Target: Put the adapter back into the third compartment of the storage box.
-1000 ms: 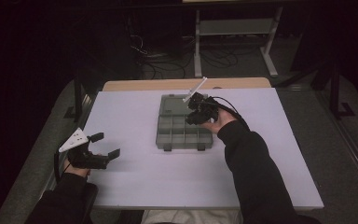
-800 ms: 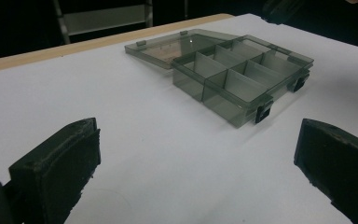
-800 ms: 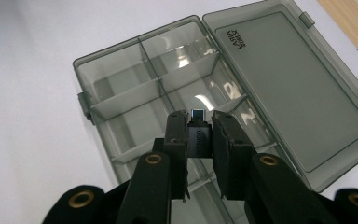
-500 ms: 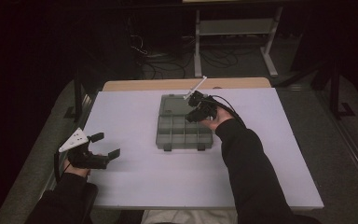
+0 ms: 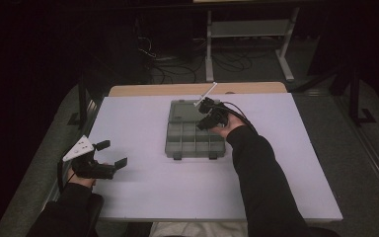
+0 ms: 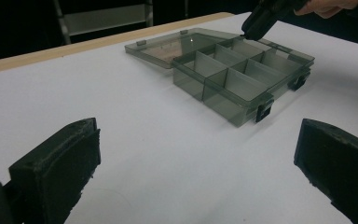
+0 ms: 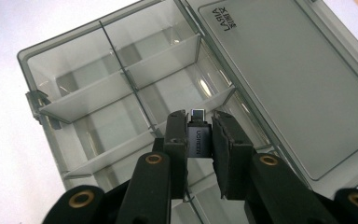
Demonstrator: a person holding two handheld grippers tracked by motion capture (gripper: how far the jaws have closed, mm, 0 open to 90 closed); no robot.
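A smoky clear compartment box lies open at the table's middle, its lid flat on the far side. My right gripper hangs over the box's far right compartments, shut on a small black USB adapter whose metal plug points down at the dividers. The lid lies to the right in the right gripper view. My left gripper rests at the table's front left, open with nothing between its jaws. From the left gripper view the box stands ahead, with the right gripper above its far corner.
The white tabletop has bare room all round the box. A wooden strip runs along its far edge. Behind it on the dark floor stand a metal frame and loose cables.
My right gripper has sunk a little toward the box, still with the adapter in it. The left gripper has kept still.
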